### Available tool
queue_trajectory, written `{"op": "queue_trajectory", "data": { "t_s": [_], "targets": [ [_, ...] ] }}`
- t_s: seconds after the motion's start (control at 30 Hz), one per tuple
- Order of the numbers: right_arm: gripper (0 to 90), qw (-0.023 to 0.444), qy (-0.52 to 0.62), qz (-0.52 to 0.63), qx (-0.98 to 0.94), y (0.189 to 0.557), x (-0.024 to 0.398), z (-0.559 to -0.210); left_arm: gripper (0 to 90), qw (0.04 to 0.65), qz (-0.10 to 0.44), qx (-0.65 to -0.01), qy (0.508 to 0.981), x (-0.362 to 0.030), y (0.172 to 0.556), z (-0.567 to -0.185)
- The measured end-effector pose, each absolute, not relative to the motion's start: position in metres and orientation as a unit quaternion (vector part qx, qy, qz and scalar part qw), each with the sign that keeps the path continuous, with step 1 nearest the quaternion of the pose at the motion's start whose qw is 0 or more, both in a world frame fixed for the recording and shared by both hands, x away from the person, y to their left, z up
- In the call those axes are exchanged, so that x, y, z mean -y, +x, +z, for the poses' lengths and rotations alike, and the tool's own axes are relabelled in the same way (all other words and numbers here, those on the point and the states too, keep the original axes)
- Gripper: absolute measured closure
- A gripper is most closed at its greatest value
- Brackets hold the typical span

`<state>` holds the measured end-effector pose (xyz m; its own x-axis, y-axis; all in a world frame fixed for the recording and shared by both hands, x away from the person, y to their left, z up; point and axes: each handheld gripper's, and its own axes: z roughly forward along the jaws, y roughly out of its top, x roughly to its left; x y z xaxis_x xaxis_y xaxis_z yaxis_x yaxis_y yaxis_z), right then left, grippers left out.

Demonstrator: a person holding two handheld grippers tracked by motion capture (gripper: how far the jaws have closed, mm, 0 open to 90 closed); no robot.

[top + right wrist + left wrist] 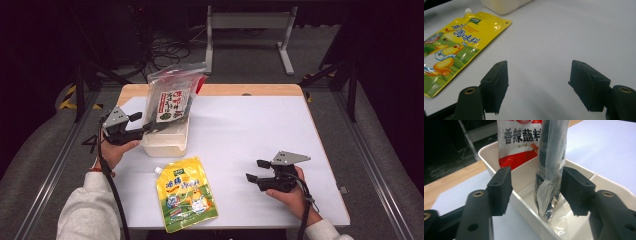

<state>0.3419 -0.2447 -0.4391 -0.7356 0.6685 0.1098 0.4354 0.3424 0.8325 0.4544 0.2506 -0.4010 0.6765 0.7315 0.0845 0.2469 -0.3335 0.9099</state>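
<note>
the left gripper (536, 192) has its jaws spread around a clear bag of dark stuff (551, 167) standing in the white tub (524, 200), seemingly just let go. the right gripper (539, 85), empty and spread, should fetch the yellow pouch (186, 192).

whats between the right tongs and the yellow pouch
Nothing: in the high view, bare white table separates the right tongs from the yellow pouch; the right gripper view shows the same.
</note>
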Motion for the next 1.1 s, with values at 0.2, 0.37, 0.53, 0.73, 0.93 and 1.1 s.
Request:
{"op": "queue_trajectory", "data": {
  "t_s": [0.2, 0.37, 0.53, 0.73, 0.93, 1.1],
  "targets": [
    [31.7, 0.135, 0.337, 0.450, -0.816, 0.344, 0.243, -0.439, 32.3, 0.482, 0.266, -0.321, 0.771, -0.256, 0.434, -0.398],
    [32.9, 0.140, 0.334, 0.446, -0.818, 0.346, 0.241, -0.440, 26.5, 0.488, 0.279, -0.322, 0.762, -0.261, 0.411, -0.391],
    [38.4, 0.143, 0.325, 0.448, -0.821, 0.346, 0.239, -0.437, 22.3, 0.491, 0.274, -0.323, 0.761, -0.262, 0.390, -0.389],
    [43.1, 0.145, 0.317, 0.447, -0.824, 0.347, 0.234, -0.436, 20.9, 0.467, 0.262, -0.303, 0.788, -0.256, 0.360, -0.401],
    [50.5, 0.140, 0.301, 0.450, -0.829, 0.348, 0.229, -0.434, 19.0, 0.462, 0.222, -0.298, 0.805, -0.248, 0.343, -0.415],
    [58.3, 0.135, 0.283, 0.450, -0.836, 0.345, 0.221, -0.432, 18.1, 0.444, 0.170, -0.296, 0.829, -0.239, 0.332, -0.436]
  ]
}}
